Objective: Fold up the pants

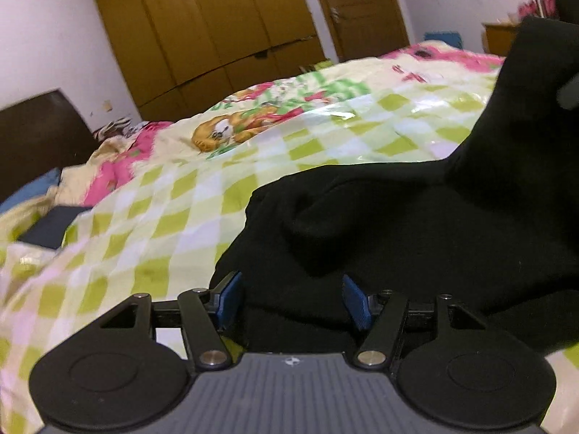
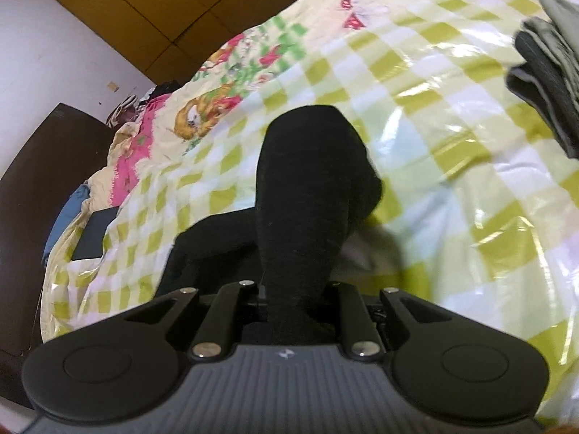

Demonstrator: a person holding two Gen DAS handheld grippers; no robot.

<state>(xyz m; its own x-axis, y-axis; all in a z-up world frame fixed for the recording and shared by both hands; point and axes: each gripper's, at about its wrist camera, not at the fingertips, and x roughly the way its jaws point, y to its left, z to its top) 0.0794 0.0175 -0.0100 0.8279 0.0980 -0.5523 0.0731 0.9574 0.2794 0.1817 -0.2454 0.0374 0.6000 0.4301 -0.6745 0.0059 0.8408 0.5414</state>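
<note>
The right gripper (image 2: pixel 295 303) is clamping a bunched fold of the black pants (image 2: pixel 307 188) above the bed (image 2: pixel 452 144). The left gripper (image 1: pixel 291 298) is standing apart around the pants (image 1: pixel 398 224), its blue pads (image 1: pixel 356 302) not pressing the cloth.

Bedroom around the bed
Checked bedspread (image 1: pixel 173 217) beneath; wooden wardrobe (image 1: pixel 202 25) ahead; grey, perhaps folded clothes (image 2: pixel 550 79) far right.

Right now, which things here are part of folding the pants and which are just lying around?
Part of the job:
black pants
right tongs, shut on the pants
left tongs, open around the pants
checked bedspread underneath

Lying about:
grey folded clothes
dark flat thing by the blue pillow
</note>
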